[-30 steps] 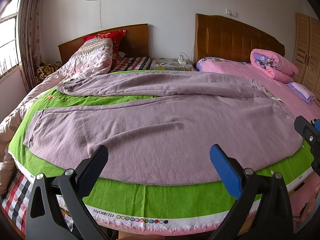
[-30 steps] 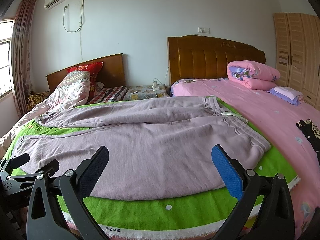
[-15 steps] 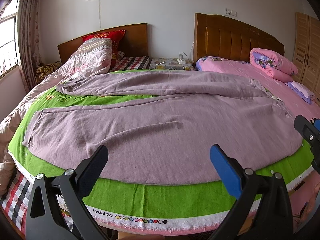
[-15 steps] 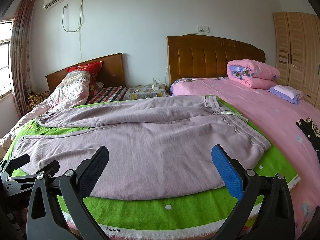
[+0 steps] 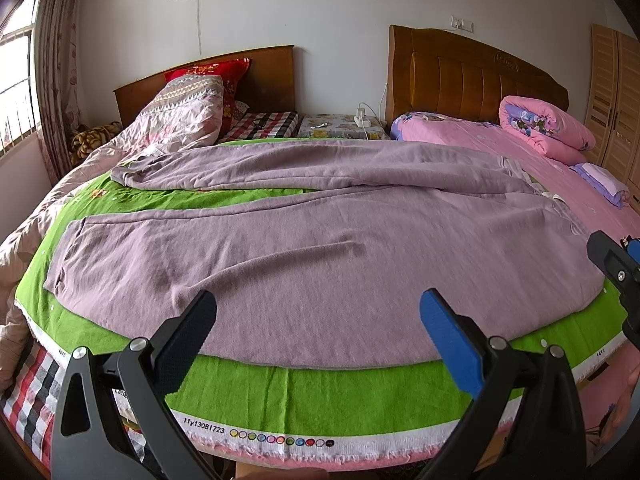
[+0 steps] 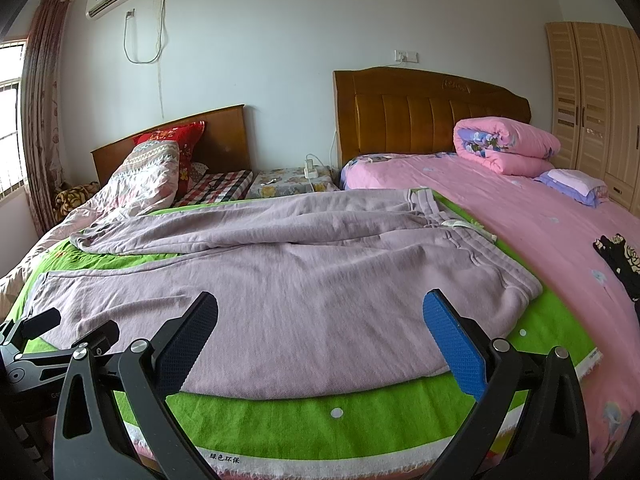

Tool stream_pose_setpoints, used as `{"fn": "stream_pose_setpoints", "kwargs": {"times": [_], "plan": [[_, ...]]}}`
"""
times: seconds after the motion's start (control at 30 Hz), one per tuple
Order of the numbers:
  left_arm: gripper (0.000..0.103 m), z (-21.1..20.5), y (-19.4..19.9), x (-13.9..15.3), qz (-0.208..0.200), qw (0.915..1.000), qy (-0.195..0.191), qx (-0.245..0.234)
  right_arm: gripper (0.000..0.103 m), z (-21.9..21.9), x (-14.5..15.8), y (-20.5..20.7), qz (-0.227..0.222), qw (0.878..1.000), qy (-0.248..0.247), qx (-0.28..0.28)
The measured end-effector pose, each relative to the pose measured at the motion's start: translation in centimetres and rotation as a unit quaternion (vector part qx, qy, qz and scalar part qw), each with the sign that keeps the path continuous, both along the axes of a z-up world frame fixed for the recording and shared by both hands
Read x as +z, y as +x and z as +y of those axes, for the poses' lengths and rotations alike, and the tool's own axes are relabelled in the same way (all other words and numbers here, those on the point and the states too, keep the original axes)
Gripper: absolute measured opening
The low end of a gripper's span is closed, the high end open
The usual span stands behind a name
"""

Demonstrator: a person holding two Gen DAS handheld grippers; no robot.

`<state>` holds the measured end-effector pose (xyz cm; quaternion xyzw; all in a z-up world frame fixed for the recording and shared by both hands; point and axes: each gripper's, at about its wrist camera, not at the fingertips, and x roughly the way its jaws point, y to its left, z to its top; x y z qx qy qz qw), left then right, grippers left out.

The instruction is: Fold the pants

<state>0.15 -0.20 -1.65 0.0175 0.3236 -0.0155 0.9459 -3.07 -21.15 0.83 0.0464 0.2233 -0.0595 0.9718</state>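
Across the green cloth [image 5: 320,392] the pants [image 5: 320,256] lie lengthwise, waistband right, both hand-held grippers [image 5: 318,320] [image 6: 320,320] gaping empty.

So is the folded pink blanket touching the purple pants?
Apart. The right wrist view shows the pink blanket up by the headboard, with bare pink sheet between it and the pants.

right gripper [image 5: 616,264] cut off at frame edge.

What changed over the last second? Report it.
Nothing visibly changed. Both tongs, left and right, stay open and empty at the near edge of the purple pants, which lie unfolded on the green sheet as before.
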Motion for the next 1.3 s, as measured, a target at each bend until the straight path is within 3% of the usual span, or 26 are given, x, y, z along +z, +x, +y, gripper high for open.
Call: {"fn": "stream_pose_setpoints", "kwargs": {"times": [0.9,1.3], "plan": [[0.102,0.4,0.1,-0.7,0.011,0.9999,-0.004,-0.001,0.099,0.9,-0.1,0.4,0.017,1.0,-0.01,0.003],[0.102,-0.2,3.9,-0.8,0.023,0.9997,0.002,-0.005,0.099,0.5,-1.8,3.8,0.068,0.997,-0.004,0.019]]}}
